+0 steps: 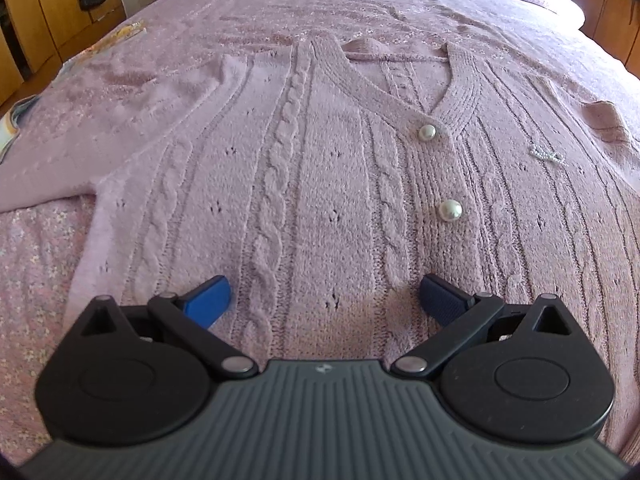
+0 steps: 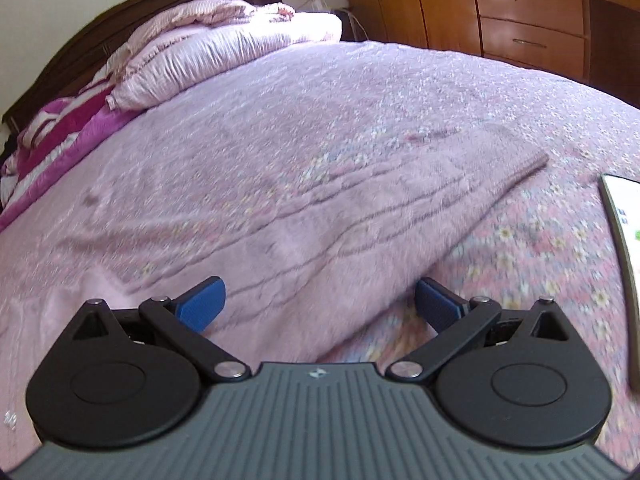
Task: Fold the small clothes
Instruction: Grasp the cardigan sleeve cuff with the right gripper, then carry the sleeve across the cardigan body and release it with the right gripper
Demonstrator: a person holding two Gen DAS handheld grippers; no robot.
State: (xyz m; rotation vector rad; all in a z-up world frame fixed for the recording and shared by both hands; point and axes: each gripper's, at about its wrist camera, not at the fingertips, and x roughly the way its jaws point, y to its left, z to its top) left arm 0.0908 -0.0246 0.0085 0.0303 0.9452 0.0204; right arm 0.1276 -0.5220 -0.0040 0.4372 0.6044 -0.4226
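**A:** What does the left wrist view show that the right one lacks?

**B:** A pink cable-knit cardigan [image 1: 320,160] lying flat, front up, on a pink floral bedspread [image 1: 36,280]. Two pearl buttons [image 1: 451,210] close its front below the V-neck. The left gripper [image 1: 325,298] hovers over the hem, blue fingers [image 1: 210,298] spread wide, holding nothing.

**A:** And the right wrist view?

**B:** It is blurred. One cardigan sleeve [image 2: 400,200] stretches away toward a ribbed cuff. The right gripper [image 2: 320,302] is likewise spread and empty above it. A phone [image 2: 624,248] lies at the right edge, near the sleeve but apart.

**A:** Room around the garment?

**B:** Bare bedspread lies beyond the collar up to a pile of pillows [image 2: 208,48]. Wooden drawers [image 2: 520,12] stand past the bed's far side.
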